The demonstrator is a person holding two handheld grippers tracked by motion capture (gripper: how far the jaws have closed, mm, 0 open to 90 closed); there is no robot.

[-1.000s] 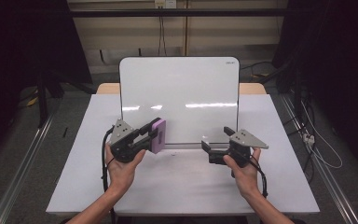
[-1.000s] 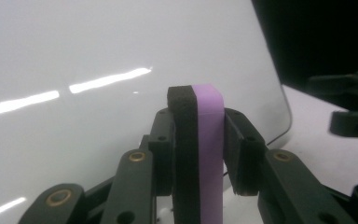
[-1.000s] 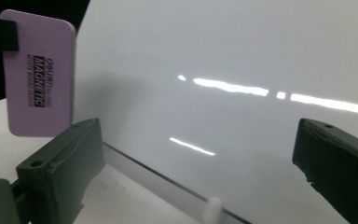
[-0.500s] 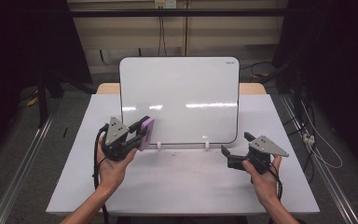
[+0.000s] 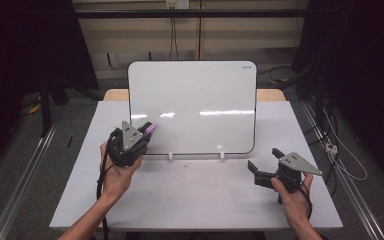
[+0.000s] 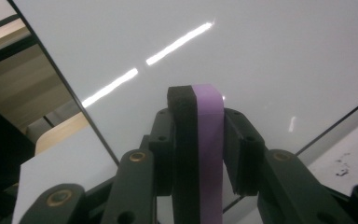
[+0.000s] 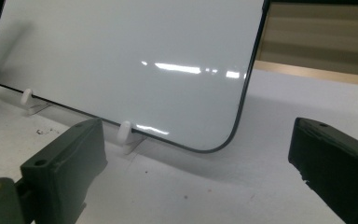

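A white board (image 5: 192, 105) stands upright on two small white clips (image 5: 171, 157) at the back of the white table (image 5: 195, 200). My left gripper (image 5: 141, 136) is shut on a purple and black eraser (image 5: 149, 130) at the board's lower left corner. In the left gripper view the eraser (image 6: 200, 140) sits clamped between the jaws of the left gripper (image 6: 204, 133), its end close to the board (image 6: 261, 56); I cannot tell whether it touches. My right gripper (image 5: 263, 161) is open and holds nothing, low over the table in front of the board's right corner (image 7: 214, 144).
The wooden tabletop edge (image 5: 270, 94) shows behind the board. Cables (image 5: 340, 155) lie on the floor to the right, and a metal rail (image 5: 25, 180) runs along the left. Some small dark marks (image 7: 44, 132) dot the table near a clip (image 7: 126, 135).
My right gripper has moved right and toward the table's front, away from the board's lower edge. The left gripper has turned a little, with the eraser shifted slightly left.
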